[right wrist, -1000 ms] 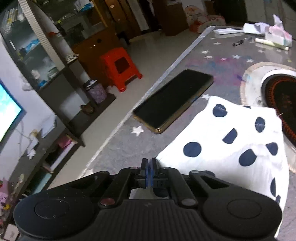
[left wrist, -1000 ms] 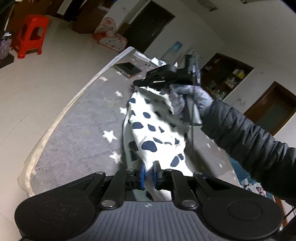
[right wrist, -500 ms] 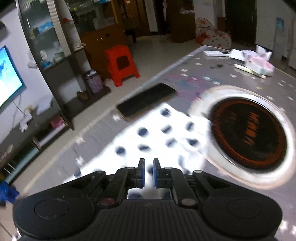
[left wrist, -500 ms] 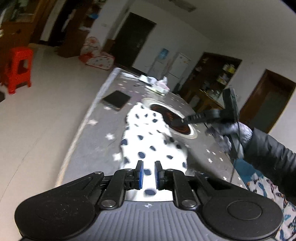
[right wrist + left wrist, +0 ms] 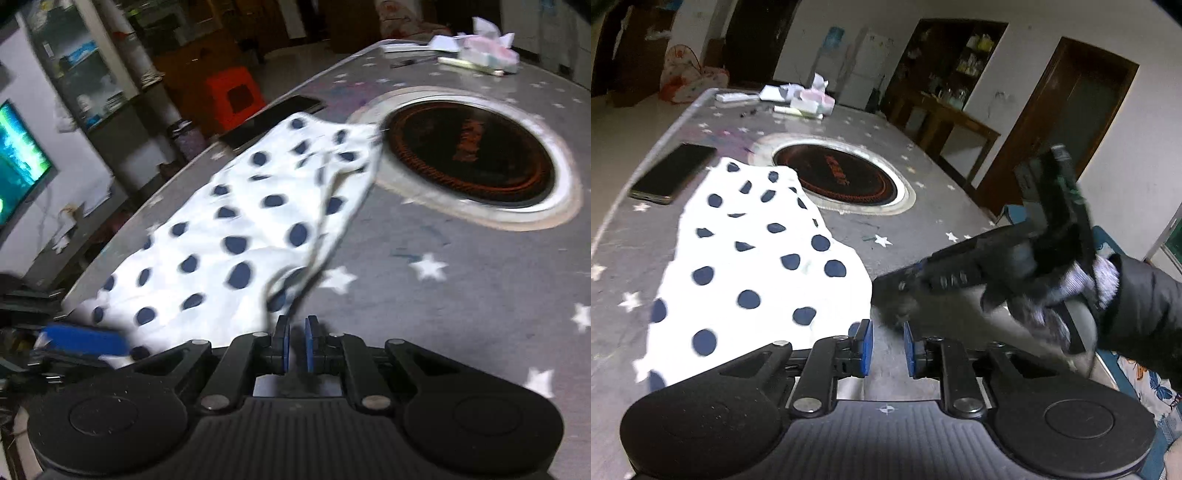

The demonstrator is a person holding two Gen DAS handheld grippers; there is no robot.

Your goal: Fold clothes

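Observation:
A white garment with dark blue dots (image 5: pixel 750 254) lies flat on the grey star-patterned table (image 5: pixel 923 206); it also shows in the right wrist view (image 5: pixel 240 236). My left gripper (image 5: pixel 886 349) is open and empty, just off the garment's near right corner. My right gripper (image 5: pixel 294 343) is slightly open and empty, at the garment's near edge. The right gripper also shows blurred in the left wrist view (image 5: pixel 905 284), held by a gloved hand. A blue pad of the left gripper (image 5: pixel 85 338) shows at the lower left of the right wrist view.
A round dark hob (image 5: pixel 834 177) is set in the table beyond the garment. A black phone (image 5: pixel 672 173) lies by the left table edge. Tissues and papers (image 5: pixel 798 99) sit at the far end. A red stool (image 5: pixel 236 96) stands on the floor.
Both grippers let go of the garment, which now lies flat on the table. Both pulled back toward its near end and the right gripper swung down beside the left.

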